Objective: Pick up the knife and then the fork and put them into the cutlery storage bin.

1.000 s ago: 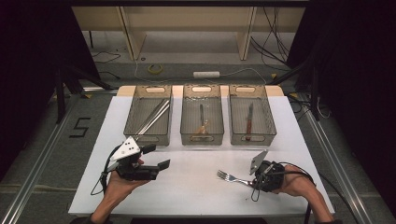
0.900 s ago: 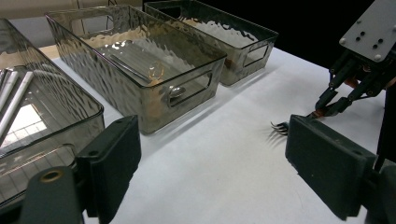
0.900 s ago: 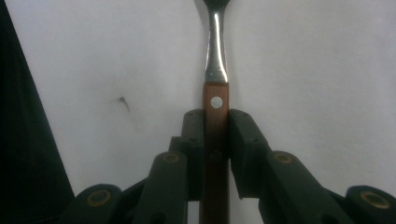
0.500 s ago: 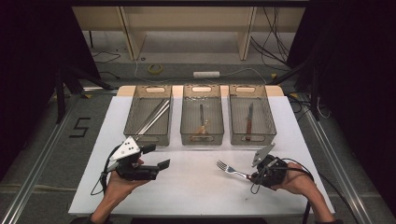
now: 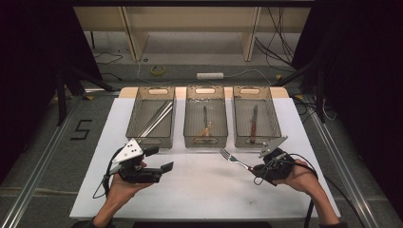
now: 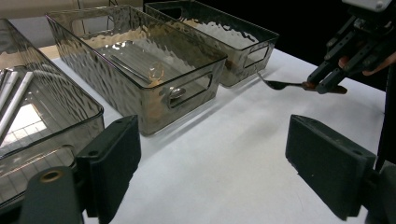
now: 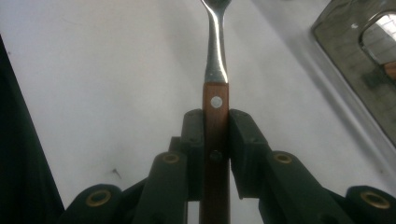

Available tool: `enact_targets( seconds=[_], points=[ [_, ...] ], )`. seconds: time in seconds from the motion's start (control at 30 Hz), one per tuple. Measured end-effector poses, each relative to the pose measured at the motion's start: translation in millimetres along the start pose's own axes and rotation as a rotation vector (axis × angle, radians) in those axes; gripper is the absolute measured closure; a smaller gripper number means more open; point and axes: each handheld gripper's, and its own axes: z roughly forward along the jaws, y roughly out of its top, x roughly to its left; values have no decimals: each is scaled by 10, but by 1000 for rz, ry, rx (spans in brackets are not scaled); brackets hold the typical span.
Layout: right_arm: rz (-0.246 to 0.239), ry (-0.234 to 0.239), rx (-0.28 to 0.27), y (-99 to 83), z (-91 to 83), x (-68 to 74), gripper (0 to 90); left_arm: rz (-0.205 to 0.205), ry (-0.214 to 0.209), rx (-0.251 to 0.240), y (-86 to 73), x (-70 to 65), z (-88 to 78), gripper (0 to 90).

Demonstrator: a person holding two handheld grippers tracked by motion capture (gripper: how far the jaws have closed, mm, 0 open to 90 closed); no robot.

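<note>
- The left gripper rests in the person's left hand over the near left part of the white table, in front of the left bin. Its jaws stand wide apart with nothing between them; in the left gripper view only bare tabletop lies in the gap.
- Along the far half of the table stand three smoky clear plastic bins in a row, each with a cut-out handle in its end wall.
- The left bin holds long metal pieces lying slantwise; what they are exactly I cannot tell.
- The middle bin holds one utensil with a wooden handle, lying lengthwise.
- The right bin holds another wooden-handled utensil, also lengthwise; its head is too small to make out.
- The fork is lifted clear of the table, just in front of the gap between the middle and right bins. Its tines point toward the left and away from the person, and its shadow falls on the white surface below.
- The right gripper, in the person's right hand at the near right of the table, has its jaws pressed shut on the fork's wooden handle. In the right gripper view the pads clamp both sides of the handle just below its rivet, with the steel neck running up beyond them.
</note>
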Motion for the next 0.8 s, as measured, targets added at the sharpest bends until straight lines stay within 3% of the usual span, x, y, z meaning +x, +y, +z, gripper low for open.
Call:
enact_targets(
  seconds=[0.57,0.8],
  points=[
    [46,-17,-54,109,-81,-147,774,-3,6,-5,0,13,-7,178],
    [66,-41,-109,196,-180,-260,774,-7,9,-9,0,17,-11,177]
  ],
)
